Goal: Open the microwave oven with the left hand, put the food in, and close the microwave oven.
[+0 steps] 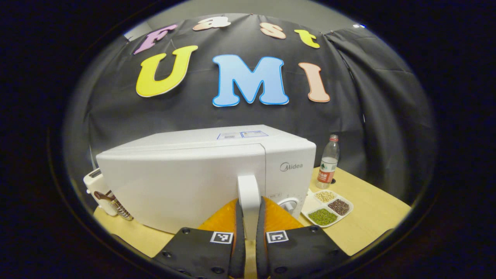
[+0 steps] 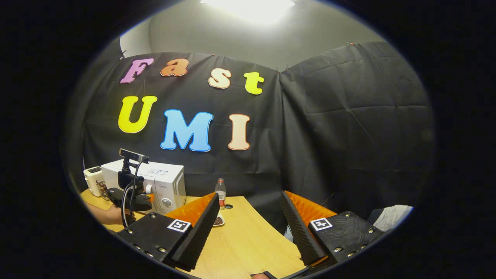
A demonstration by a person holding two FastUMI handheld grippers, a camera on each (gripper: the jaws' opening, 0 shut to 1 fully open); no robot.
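One step is under way: the microwave oven [image 1: 201,174] stands on the worktop [image 1: 372,217] with its door seemingly shut, and the left tongs [image 1: 248,228] are clamped on the door handle [image 1: 248,193]. Pulling open, loading and closing all remain. Just right of the microwave lies a divided tray of beans [image 1: 329,209], likely the food, with a bottle [image 1: 328,162] behind it. The right tongs [image 2: 248,228] hang spread wide and empty, well right of the microwave. The microwave's inside is hidden.
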